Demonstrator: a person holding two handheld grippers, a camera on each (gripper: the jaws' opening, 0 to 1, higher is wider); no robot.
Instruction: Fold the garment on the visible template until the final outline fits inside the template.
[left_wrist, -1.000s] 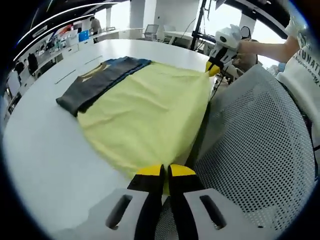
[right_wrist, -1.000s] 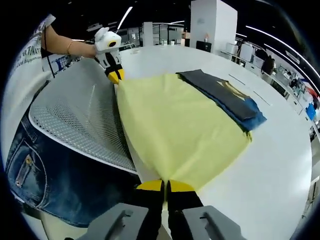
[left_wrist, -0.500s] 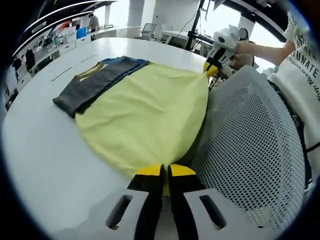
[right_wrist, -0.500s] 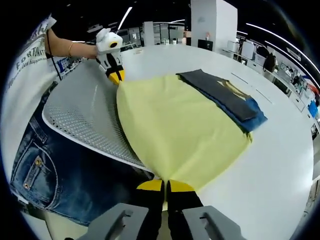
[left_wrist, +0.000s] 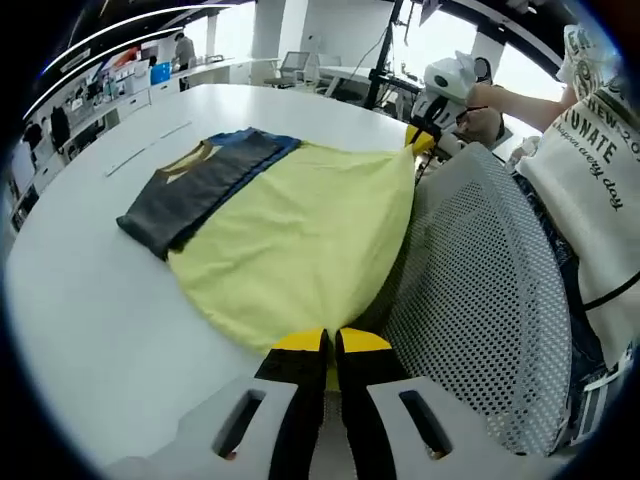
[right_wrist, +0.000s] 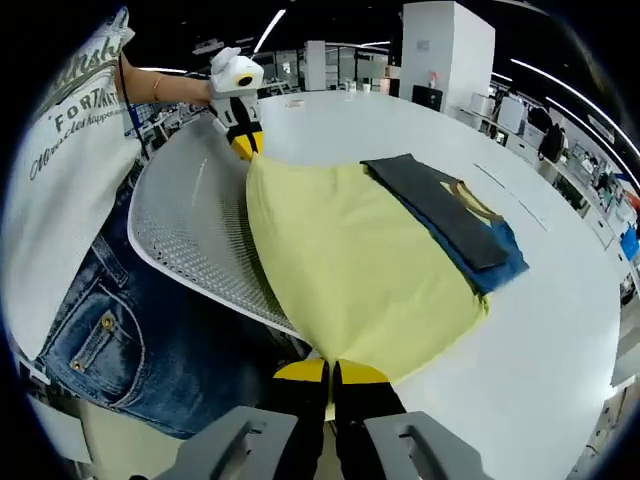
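Beside the folded dark garment (left_wrist: 195, 185), both clamped grippers (left_wrist: 331, 345) (right_wrist: 331, 372) stretch the yellow garment (left_wrist: 300, 240); uneven pulling could drag it off the table (left_wrist: 80, 300).

Large white round table (left_wrist: 90, 300); perforated white chair back (left_wrist: 470, 330) at its edge; ceiling strip lights (right_wrist: 268, 28); desks (left_wrist: 225, 68) behind.

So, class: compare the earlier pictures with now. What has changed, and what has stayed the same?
Little has changed. Both views have shifted, so the hands moved a bit; more of the person's shirt and jeans shows. The left gripper and right gripper stay shut on the yellow garment's near corners. It still lies spread on the table, partly over the dark folded clothes.
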